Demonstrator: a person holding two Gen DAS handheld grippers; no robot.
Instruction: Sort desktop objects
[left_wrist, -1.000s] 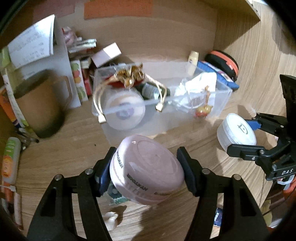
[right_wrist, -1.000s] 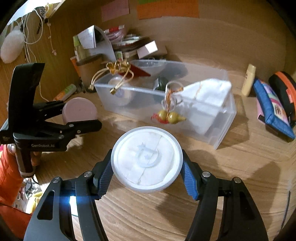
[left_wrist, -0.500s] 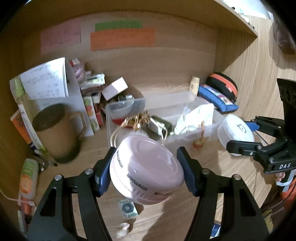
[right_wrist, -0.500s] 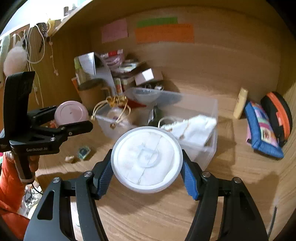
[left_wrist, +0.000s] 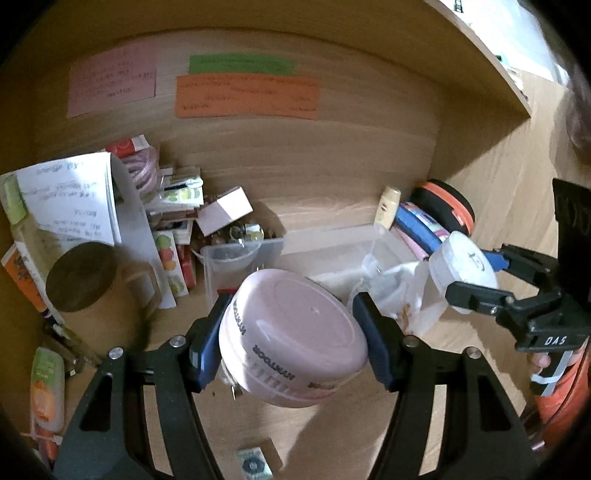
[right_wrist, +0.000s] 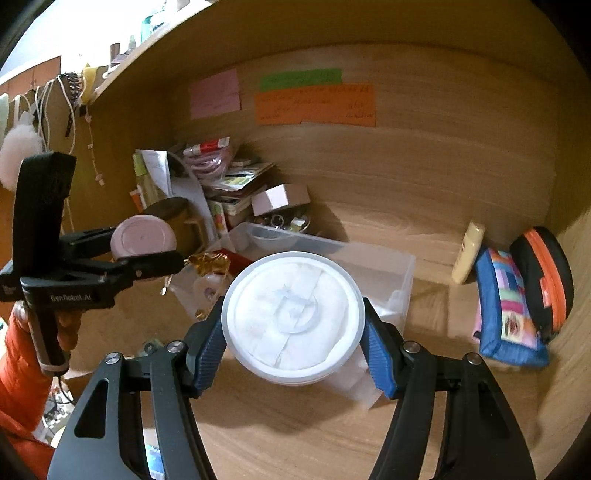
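We have both hands full above the desk: our left gripper (left_wrist: 291, 334) is clamped on the pink round jar (left_wrist: 291, 336), which sits tilted between the blue pads, and our right gripper (right_wrist: 293, 332) is clamped on the white lidded tub (right_wrist: 293, 319), held roughly level across its widest part. Both are in the air in front of the clear plastic bin (right_wrist: 380, 264), which already holds crumpled white tissue and a gold ribbon (right_wrist: 208, 260). The main risk, as we judge it, lies with the pink jar: it is smooth and rounded, gripped at a slant, so a jolt could make it rotate or slide out of the pads and drop onto the small packet (left_wrist: 254, 463) on the wood below. The two grippers are also near each other, so lowering both toward the bin at once could knock one against the other or against the bin's thin wall and push the bin along the desk. The brown mug (left_wrist: 92, 295) stands close on the left, and a wide swing there could strike it. The loose ribbon could snag a finger during a release.
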